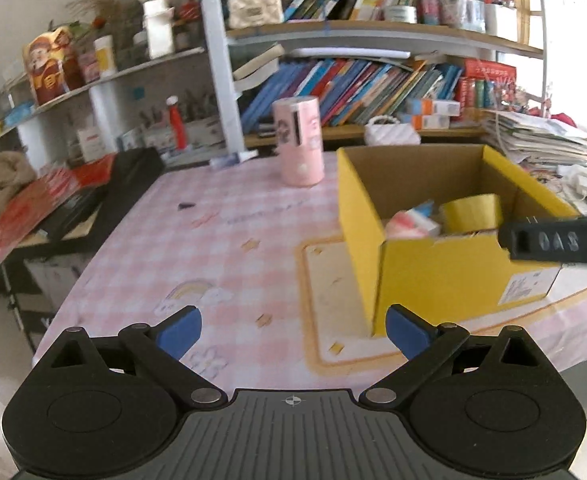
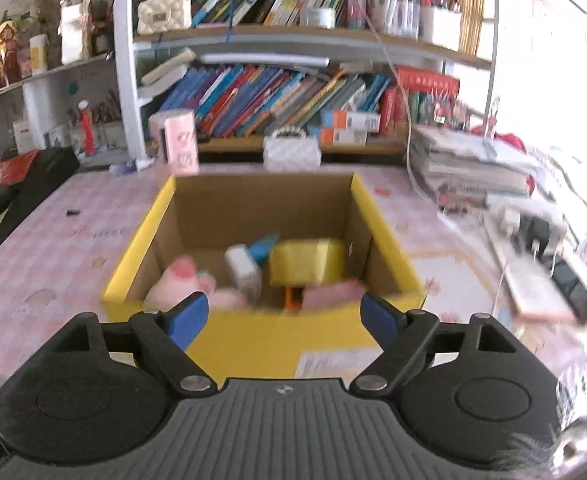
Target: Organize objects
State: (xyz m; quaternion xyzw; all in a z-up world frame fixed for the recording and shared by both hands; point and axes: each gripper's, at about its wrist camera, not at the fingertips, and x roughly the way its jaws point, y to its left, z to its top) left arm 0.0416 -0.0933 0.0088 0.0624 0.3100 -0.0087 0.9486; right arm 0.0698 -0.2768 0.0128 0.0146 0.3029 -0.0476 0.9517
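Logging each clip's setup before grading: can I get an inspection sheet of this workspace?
Surface: table under a pink checked tablecloth.
Job's things: open yellow cardboard box holding a yellow tape roll, a pink plush toy and small packages; the contents are blurred.
Clutter: pink cylindrical canister standing behind the box; small dark item on the cloth.
Grippers: left gripper open, nothing between its fingers; right gripper open above the box's near wall, also empty.
Cables: white cord hanging in front of the bookshelf.
Surroundings: crowded bookshelf, white quilted handbags, paper stack on the right.
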